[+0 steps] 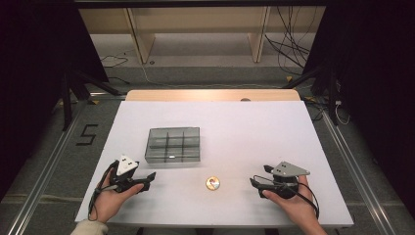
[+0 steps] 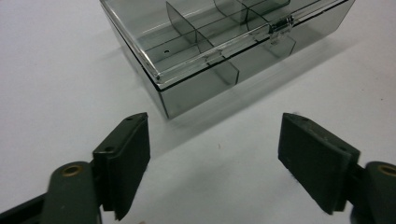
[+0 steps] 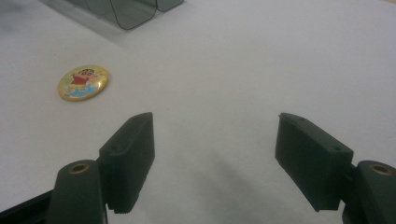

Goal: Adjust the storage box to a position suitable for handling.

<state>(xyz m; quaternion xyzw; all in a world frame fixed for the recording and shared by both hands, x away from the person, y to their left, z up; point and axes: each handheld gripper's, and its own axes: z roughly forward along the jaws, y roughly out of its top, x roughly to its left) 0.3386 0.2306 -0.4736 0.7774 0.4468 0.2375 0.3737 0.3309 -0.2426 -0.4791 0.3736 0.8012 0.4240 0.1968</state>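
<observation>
A: White worktop (image 1: 254, 137), dim room, wooden shelving behind. Clear compartment box (image 1: 172, 145) sits left of centre with its lid shut; round yellow badge (image 1: 212, 183) lies flat on the bare sheet, nearer the person than the box and apart from it, between the two hands.

B: Gripper status?

A: Left hand-held gripper (image 1: 145, 180) rests low by the box's near-left corner, jaws spread wide, nothing between them. Right hand-held gripper (image 1: 256, 183) likewise wide and empty, well to the right of the badge. In the right gripper view the badge (image 3: 83, 82) sits ahead and off to the left of the jaws.

B: So the step in hand, as I read it: get the badge into the box. Lid first?

A: Likely. In the left gripper view the box (image 2: 224, 51) shows a latch tab (image 2: 283, 24) on its front edge. Judgement: release that before anything, and steady the body, since a light plastic box may skid.

B: And the badge?

A: Thin and flat, so hard to pinch. Swing the right jaws until it is centred, come in low with one jaw tip at each rim, close slowly. A steep approach may just push it along the sheet.
</observation>
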